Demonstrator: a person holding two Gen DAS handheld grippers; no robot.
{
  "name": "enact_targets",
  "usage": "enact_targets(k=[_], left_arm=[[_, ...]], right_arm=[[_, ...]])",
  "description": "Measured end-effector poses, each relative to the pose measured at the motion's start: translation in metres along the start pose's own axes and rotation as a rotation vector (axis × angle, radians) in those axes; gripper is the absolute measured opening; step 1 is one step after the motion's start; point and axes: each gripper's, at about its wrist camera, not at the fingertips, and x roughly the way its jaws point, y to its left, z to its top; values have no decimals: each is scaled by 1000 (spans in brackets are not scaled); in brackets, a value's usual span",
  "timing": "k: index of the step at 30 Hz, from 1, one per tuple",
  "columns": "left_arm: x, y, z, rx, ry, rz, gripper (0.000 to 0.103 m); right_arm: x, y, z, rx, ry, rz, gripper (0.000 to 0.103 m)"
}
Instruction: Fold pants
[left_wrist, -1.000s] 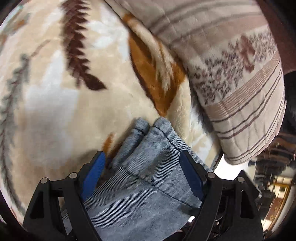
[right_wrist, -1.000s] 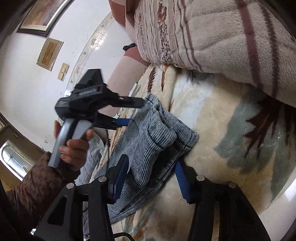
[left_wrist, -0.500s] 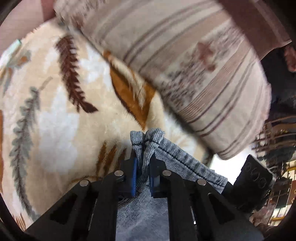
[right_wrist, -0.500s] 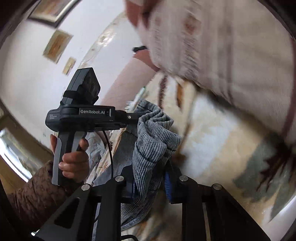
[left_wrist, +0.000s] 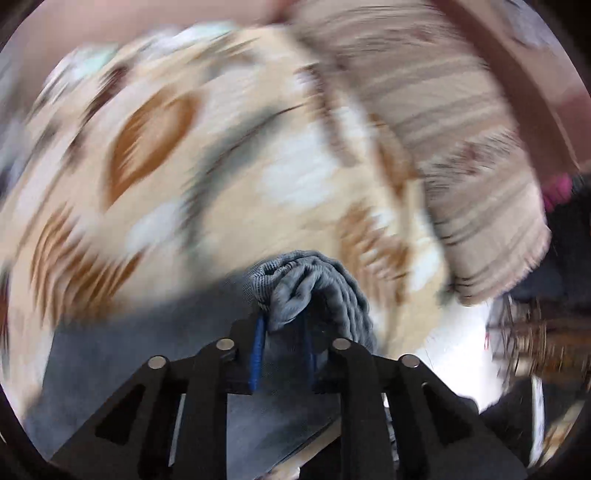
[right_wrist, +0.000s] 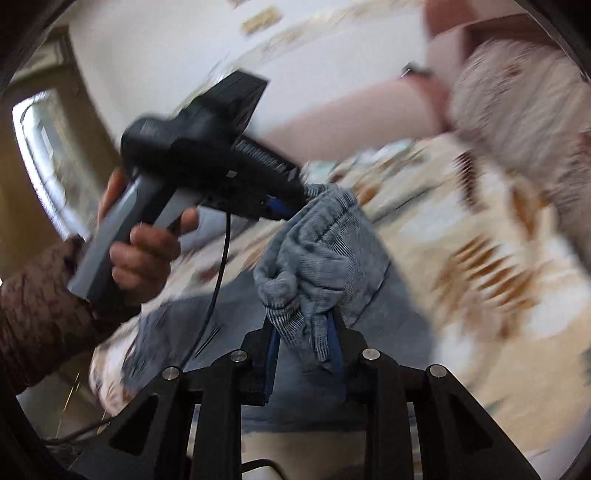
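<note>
Both views badly motion-blurred, esp. the bedding; only the near parts are sharp. Left hand-held gripper (left_wrist: 283, 345): blue pads nearly together, clamped on a bunched edge of the grey pants (left_wrist: 310, 284); jaws have just eased open a touch, cloth still pinched between them; more grey cloth runs down under the gripper frame and is cut off at the bottom edge. Right hand-held gripper (right_wrist: 304, 354): jaws narrow, likewise just opened slightly, gripping another wad of the same pants (right_wrist: 321, 254); fabric hangs bunched above the pads, and a flatter part lies on the blanket (right_wrist: 480, 251) below.

In the right wrist view the left gripper body shows from the side, its tip at the top of the bunch, held by a hand (right_wrist: 144, 247) in a dark patterned sleeve (right_wrist: 40, 295); its pads mostly hidden by the black casing; a black cable (right_wrist: 218, 280) drops from it.

Blanket pattern (tan, brown, white) smeared; striped pillow (left_wrist: 461, 155) at upper right, details unreadable. Waist vs. hem of pants: can't tell.
</note>
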Motion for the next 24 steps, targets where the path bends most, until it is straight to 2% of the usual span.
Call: enact_targets(k=[1,3,5,7,8,9,10,12,14,16,18,22,24], left_arm=[[3,20,-9,-58,25,18,16],[6,56,-29,-165,70,41,16],[0,84,-50,-241,65,54,16],[-14,102,-69,-292,25,45,16],[-21,109,-76,-315,7,27,16],[-28,115,-85,-344,-13,-6,19],[-33,116,-90,-359,-26,-34,23],[-38,113,-98,-366,-54,-80,50],[-40,102,-101,-361,-89,-101,62],[-34,92,-100,-355,-95,-134,63],[-22,84,-96,-374,-76,-167,63],[5,84,-89,-465,-28,-217,63],[17,86,-85,-508,-11,-253,62]], right_arm=[[15,13,-7,-14,45,0,31],[43,31,-20,-36,155,5,45],[56,47,-33,-71,251,-23,48],[46,53,-37,-80,263,8,51],[38,56,-37,-88,261,20,61],[24,60,-37,-108,245,20,66],[14,61,-34,-118,225,24,66],[-13,44,-27,-57,148,53,70],[-26,16,-14,59,88,24,73],[-28,-22,-1,196,53,-25,74],[-16,-52,13,289,57,-39,74],[33,-90,37,335,124,-61,73],[54,-100,38,364,155,-55,68]])
